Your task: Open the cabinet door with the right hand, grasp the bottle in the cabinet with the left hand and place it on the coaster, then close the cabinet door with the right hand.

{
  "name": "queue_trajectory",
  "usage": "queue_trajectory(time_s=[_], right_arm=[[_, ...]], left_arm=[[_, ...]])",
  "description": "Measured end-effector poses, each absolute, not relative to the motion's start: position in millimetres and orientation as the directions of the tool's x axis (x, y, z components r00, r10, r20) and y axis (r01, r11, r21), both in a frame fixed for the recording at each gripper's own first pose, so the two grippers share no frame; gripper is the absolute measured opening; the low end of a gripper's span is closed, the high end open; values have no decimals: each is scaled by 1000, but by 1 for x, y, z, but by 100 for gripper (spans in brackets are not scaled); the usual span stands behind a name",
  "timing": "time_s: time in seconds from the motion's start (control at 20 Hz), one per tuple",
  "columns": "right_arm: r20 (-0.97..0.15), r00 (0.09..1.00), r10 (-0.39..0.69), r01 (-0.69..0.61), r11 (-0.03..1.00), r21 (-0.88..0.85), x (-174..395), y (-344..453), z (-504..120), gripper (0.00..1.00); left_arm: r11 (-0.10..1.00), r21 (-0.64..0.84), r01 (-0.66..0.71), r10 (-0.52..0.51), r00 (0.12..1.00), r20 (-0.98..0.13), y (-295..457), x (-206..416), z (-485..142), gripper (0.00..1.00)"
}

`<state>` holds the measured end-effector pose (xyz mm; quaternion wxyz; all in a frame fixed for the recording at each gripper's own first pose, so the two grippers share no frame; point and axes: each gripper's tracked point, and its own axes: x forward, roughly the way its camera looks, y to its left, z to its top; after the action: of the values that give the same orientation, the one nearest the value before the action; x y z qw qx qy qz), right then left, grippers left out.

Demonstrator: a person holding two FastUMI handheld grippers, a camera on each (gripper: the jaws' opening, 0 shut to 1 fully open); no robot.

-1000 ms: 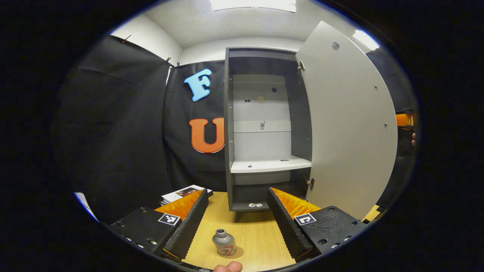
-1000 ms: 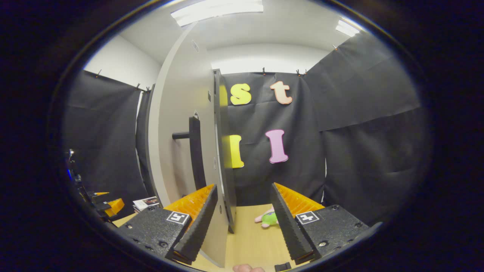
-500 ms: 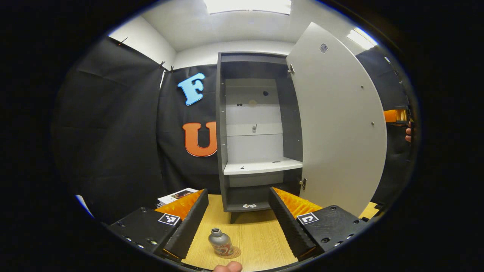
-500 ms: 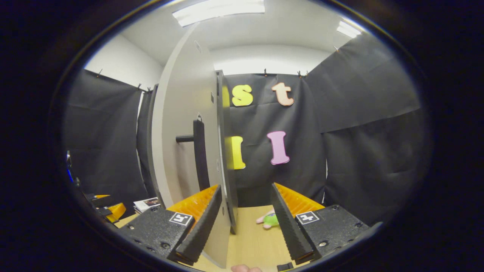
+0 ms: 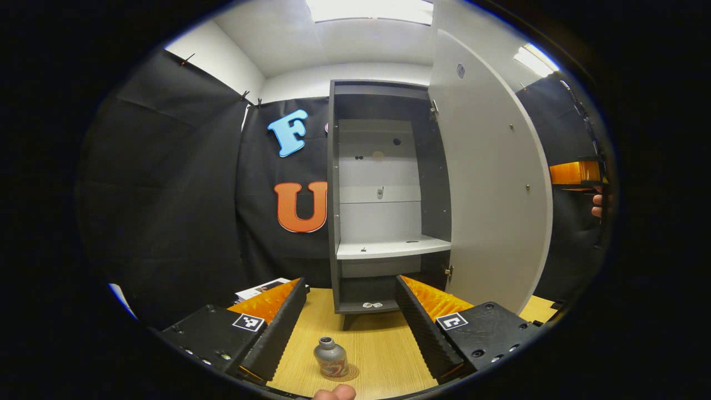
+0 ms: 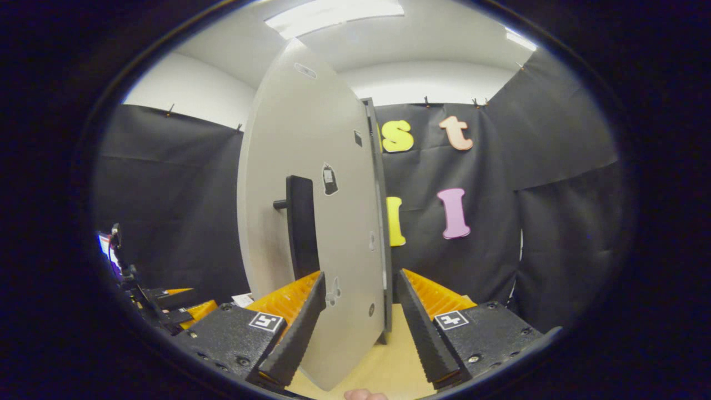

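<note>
My right gripper (image 6: 355,328) stands with its fingers spread apart, the cabinet door (image 6: 328,233) rising edge-on just ahead between them, nearer the left finger. The door's dark handle (image 6: 300,228) juts out above that finger. The wooden tabletop (image 6: 389,361) runs below; another gripper (image 6: 178,305) sits far off to my left

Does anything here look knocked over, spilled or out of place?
Nothing stands out. The bottle stands upright on the coaster on the wooden table, with no spill around it. The cabinet door hangs open, which fits the job rather than being a fault.
</note>
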<state>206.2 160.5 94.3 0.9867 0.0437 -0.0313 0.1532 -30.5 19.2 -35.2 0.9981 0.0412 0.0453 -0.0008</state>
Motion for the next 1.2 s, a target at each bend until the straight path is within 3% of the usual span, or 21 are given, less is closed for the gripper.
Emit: queue_trajectory(time_s=[0.7,1.0,1.2], right_arm=[[45,844,534,-536,842,61,275,325,93,86],[57,860,507,-509,860,45,331,357,86,86],[58,879,473,-476,877,62,334,344,79,86]], left_arm=[[991,97,-92,99,993,-68,69,-47,-24,96],[986,95,-140,148,986,-79,89,-49,-28,96],[982,98,-161,168,983,-73,92,-51,-25,96]])
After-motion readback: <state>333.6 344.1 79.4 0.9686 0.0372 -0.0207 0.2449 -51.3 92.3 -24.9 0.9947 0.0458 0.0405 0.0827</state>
